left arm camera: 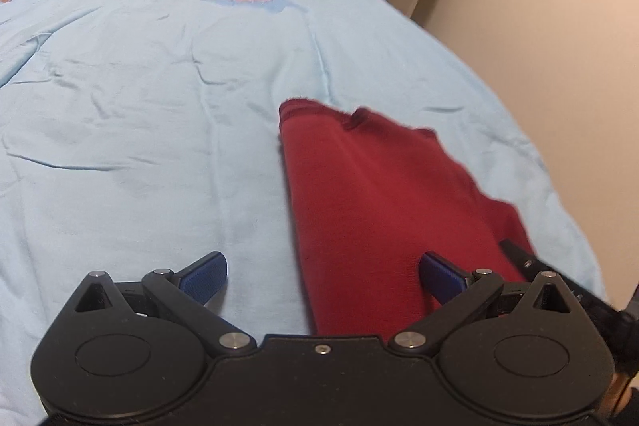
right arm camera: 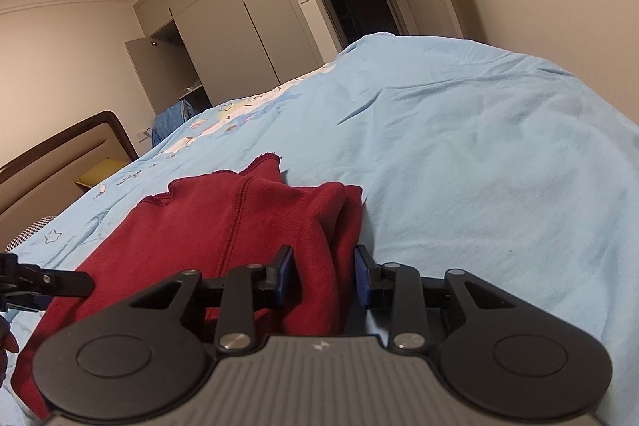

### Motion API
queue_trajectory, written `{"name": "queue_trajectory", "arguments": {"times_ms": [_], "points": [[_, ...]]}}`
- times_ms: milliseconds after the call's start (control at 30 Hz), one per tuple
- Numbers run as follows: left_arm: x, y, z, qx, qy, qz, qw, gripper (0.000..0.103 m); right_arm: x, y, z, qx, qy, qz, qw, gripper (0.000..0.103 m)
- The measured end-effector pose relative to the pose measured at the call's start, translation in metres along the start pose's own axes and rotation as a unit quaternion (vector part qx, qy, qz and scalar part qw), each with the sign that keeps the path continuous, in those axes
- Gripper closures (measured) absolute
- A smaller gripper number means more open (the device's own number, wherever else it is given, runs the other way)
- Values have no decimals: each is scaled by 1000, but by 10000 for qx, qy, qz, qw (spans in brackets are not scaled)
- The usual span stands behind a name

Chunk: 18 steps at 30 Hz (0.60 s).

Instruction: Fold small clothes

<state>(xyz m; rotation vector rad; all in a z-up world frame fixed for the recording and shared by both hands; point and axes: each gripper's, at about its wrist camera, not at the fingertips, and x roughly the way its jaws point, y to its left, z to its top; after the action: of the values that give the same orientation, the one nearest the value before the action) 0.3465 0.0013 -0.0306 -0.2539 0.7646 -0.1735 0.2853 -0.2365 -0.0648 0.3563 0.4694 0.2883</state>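
Red garment [left arm camera: 371, 202] flat on light-blue bed cover [left arm camera: 139, 146], at 1 o'clock from left claw [left arm camera: 323, 276]. Left claw spread wide, empty, above garment's edge. Right claw [right arm camera: 324, 276] clamped on bunched fold of garment at its right edge.

Left gripper [left arm camera: 322, 280]: jaws spread wide, blue pads [left arm camera: 203, 276] well apart, nothing between them, held low and pointing forward. Right gripper [right arm camera: 323, 276]: jaws drawn in narrow, pads [right arm camera: 284, 278] pressing both sides of a bunched fold of red garment [right arm camera: 223, 226]. The two grippers sit near each other, left beside right.
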Motion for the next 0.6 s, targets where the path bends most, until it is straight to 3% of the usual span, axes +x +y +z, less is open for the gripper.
{"name": "queue_trajectory", "arguments": {"times_ms": [600], "points": [[5, -1, -7, 146, 40, 19, 9999, 1, 0, 1, -1, -4, -22, -13, 10000, 68]]}}
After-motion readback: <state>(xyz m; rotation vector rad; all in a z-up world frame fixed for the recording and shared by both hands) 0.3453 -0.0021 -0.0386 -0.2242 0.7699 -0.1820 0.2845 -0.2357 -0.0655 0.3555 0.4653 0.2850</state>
